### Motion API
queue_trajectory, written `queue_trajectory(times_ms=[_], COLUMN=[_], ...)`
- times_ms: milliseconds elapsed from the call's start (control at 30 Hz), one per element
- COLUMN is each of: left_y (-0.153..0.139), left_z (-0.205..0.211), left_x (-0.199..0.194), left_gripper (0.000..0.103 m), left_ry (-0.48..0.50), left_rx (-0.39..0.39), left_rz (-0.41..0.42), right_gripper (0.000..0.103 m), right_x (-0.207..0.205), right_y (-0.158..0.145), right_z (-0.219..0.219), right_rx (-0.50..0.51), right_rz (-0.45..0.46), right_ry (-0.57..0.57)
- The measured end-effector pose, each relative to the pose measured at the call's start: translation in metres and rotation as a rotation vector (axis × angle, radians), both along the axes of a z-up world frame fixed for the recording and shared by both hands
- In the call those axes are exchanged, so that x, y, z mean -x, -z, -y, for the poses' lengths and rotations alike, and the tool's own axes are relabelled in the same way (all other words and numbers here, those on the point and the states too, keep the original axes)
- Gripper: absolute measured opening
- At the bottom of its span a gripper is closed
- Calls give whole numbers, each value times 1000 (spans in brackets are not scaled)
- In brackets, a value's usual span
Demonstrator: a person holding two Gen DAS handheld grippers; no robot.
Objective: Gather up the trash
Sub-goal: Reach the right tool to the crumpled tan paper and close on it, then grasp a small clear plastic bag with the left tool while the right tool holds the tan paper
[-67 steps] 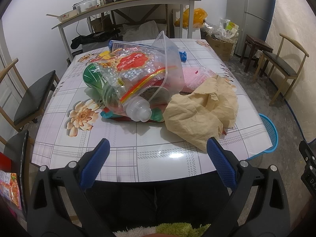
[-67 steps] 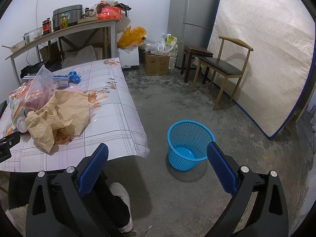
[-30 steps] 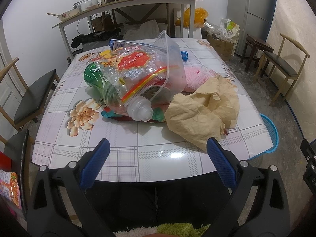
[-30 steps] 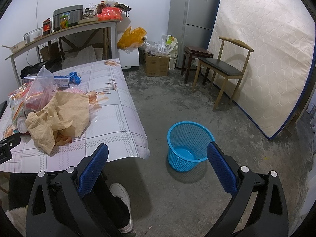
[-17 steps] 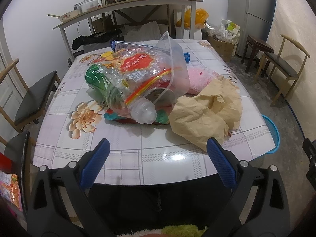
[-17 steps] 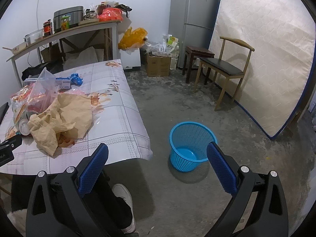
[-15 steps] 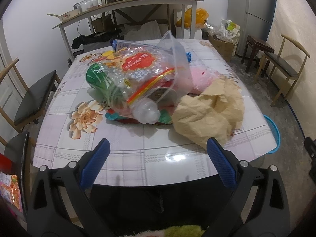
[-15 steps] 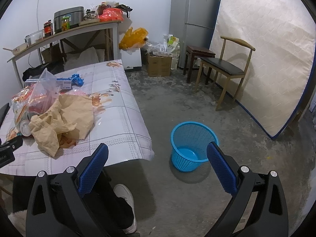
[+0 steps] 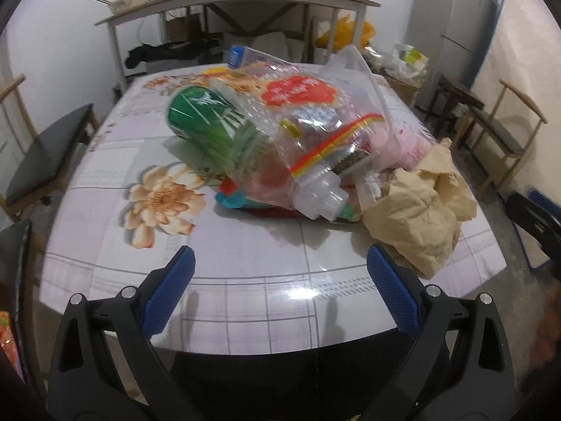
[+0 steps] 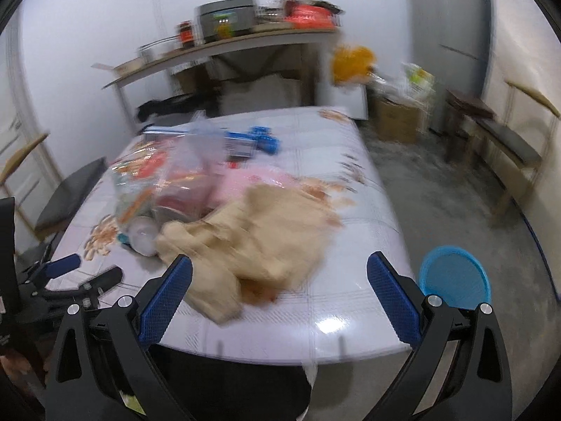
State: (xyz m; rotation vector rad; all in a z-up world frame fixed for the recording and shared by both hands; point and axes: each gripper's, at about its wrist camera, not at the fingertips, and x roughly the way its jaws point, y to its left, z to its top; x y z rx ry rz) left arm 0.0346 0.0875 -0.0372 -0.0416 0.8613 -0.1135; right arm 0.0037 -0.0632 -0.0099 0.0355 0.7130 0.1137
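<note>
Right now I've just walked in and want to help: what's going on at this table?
A person holds two grippers, both open and empty, at the near edge of the table. The right gripper faces the crumpled brown paper; the left gripper faces the clear bag of trash. The blue basket waits on the floor.

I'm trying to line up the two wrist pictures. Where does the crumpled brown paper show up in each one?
Left wrist: the crumpled brown paper lies right of centre, at the table's near right edge, beside the clear bag of trash.
Right wrist: the brown paper lies at centre, blurred, between the open fingers.
Shared landmark: the bottle cap poking out beside the paper.
</note>
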Motion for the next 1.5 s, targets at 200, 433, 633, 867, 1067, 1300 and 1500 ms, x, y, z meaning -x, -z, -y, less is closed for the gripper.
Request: queue_trajectory(times_ms=[200, 433, 633, 867, 1067, 1300, 1500], left_y=[13, 19, 18, 10, 1, -12, -18], left_z=[1, 1, 3, 20, 32, 47, 76], left_x=[-10, -14, -11, 1, 12, 18, 3], left_gripper=[94, 94, 94, 94, 94, 94, 72], left_ry=[78, 170, 225, 300, 327, 374, 442], left_rx=[62, 160, 188, 164, 147, 153, 171], left_rz=[-14, 37, 115, 166, 204, 247, 212], right_gripper=[97, 89, 55, 15, 7, 6, 6], right_x=[-42, -58, -56, -40, -17, 14, 34], right_y=[28, 63, 67, 62, 47, 29, 31], right_z=[-31, -22, -7, 13, 38, 75, 113], right_rx=[118, 77, 3, -73, -175, -239, -301], right_rz=[-46, -160, -168, -140, -85, -13, 16], right_ry=[-159, -128, -69, -8, 27, 94, 180])
